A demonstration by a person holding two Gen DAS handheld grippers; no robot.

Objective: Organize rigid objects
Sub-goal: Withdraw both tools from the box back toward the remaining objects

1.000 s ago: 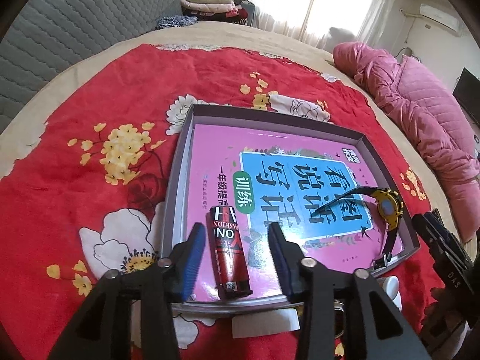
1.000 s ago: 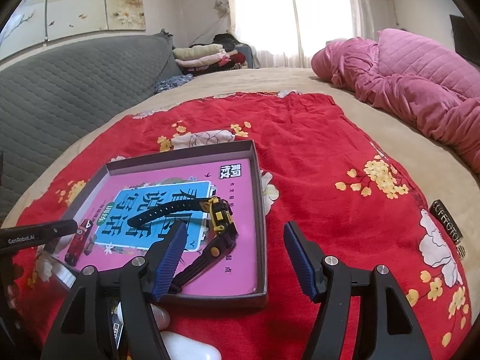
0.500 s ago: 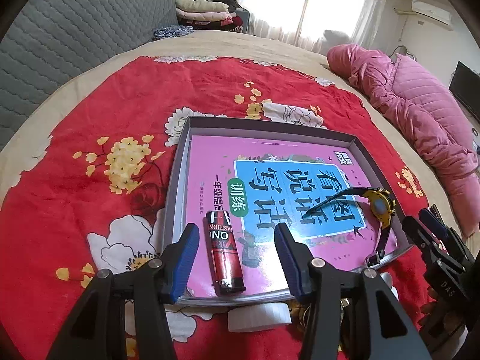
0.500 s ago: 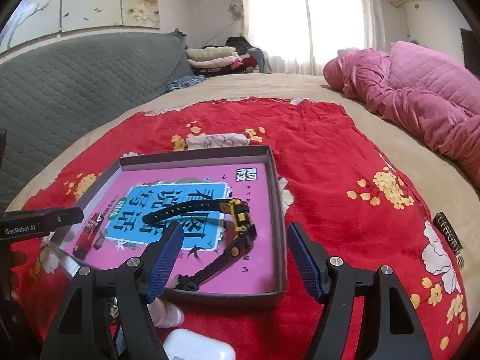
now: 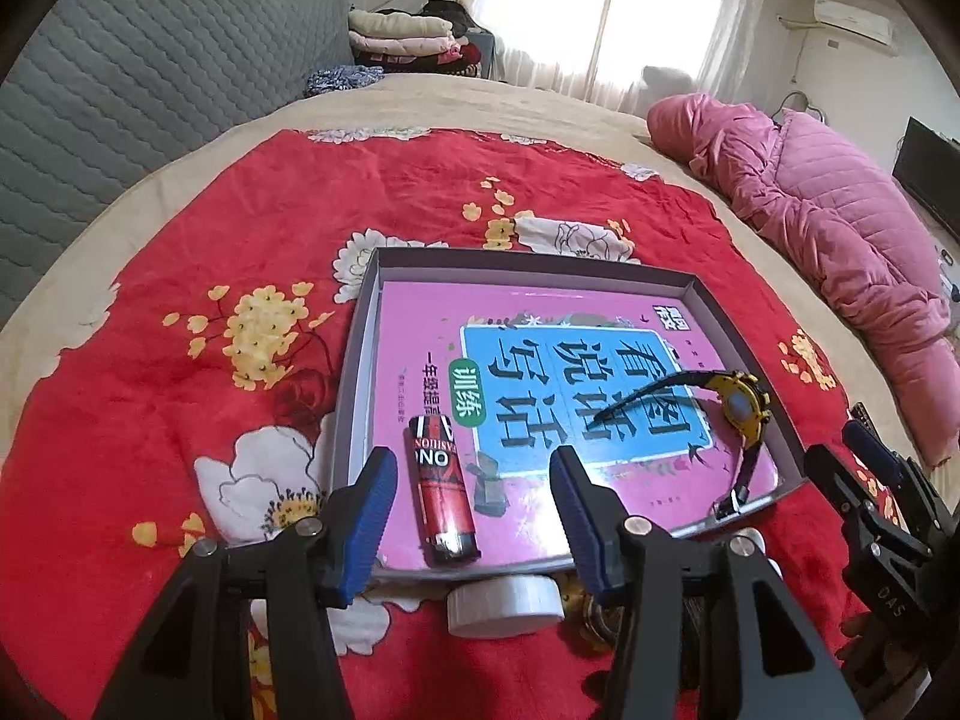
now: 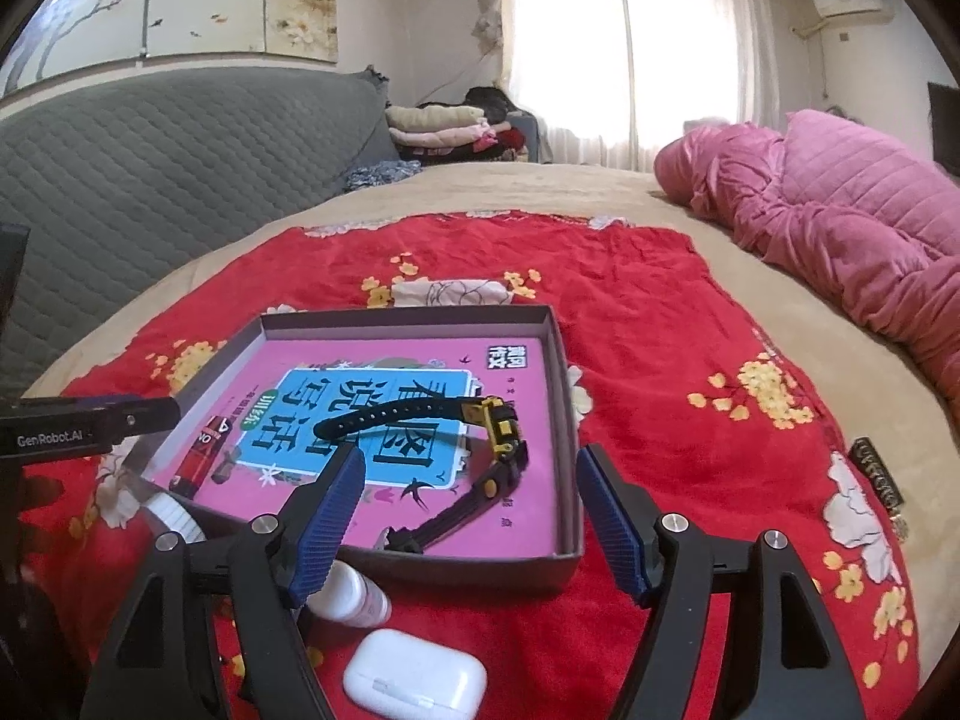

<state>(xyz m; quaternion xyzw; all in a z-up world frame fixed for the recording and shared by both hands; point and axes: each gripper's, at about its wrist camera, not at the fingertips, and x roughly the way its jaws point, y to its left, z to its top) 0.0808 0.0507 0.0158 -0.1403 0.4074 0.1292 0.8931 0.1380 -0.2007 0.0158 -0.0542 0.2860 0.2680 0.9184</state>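
A grey shallow tray (image 5: 528, 258) on the red flowered blanket holds a pink book (image 5: 540, 324). A red lighter (image 5: 444, 492) lies on the book's near left corner. It sits between the fingers of my left gripper (image 5: 473, 468), whose jaws are opening and touch nothing. A black and yellow watch (image 6: 498, 426) lies on the book at the tray's right side. My right gripper (image 6: 471, 462) hovers in front of it, open and empty. The right wrist view also shows the tray (image 6: 564, 396), the lighter (image 6: 201, 456) and the watch (image 5: 741, 414) shows in the left one.
Near the tray's front edge lie a white bottle (image 6: 348, 597) and a white earbud case (image 6: 414, 681). A small black tag (image 6: 879, 474) lies on the blanket at the right. A pink quilted coat (image 6: 840, 210) is heaped at the far right, and a grey headboard (image 6: 150, 150) stands behind.
Both grippers have drawn back from the tray and risen a little. The left jaws have spread wider around the lighter. The lighter and the watch lie where they were.
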